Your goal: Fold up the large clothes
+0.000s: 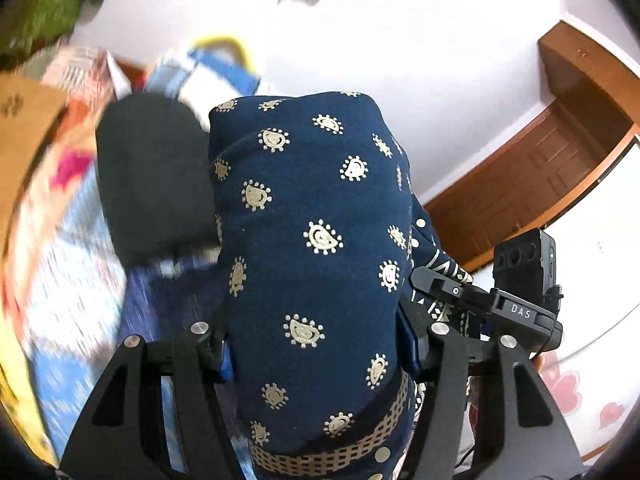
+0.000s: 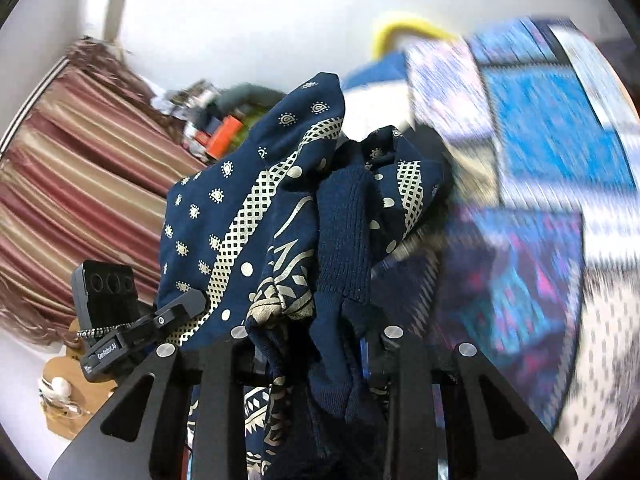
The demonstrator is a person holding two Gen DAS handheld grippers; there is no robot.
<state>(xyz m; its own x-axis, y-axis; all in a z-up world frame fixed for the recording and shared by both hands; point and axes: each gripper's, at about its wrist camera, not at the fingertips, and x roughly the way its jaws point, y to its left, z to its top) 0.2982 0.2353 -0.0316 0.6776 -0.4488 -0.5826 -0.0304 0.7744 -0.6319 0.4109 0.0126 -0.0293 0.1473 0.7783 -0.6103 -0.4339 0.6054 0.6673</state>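
A navy garment [image 1: 312,216] printed with cream paisley motifs and a lattice border fills the middle of the left wrist view. My left gripper [image 1: 316,354] is shut on it and holds it lifted above the bed. In the right wrist view the same garment [image 2: 224,216] hangs bunched, with its ribbed navy cuff [image 2: 344,236] draped forward. My right gripper [image 2: 316,354] is shut on this bunched cloth. The other gripper shows beside each: right one [image 1: 520,304], left one [image 2: 116,320].
A blue patterned bedspread [image 2: 552,152] lies below, blurred. A black cushion [image 1: 152,176] sits left of the garment. A yellow-handled bag [image 1: 224,60] stands by the white wall. A wooden door [image 1: 540,172] is at right, striped curtains [image 2: 80,152] at left.
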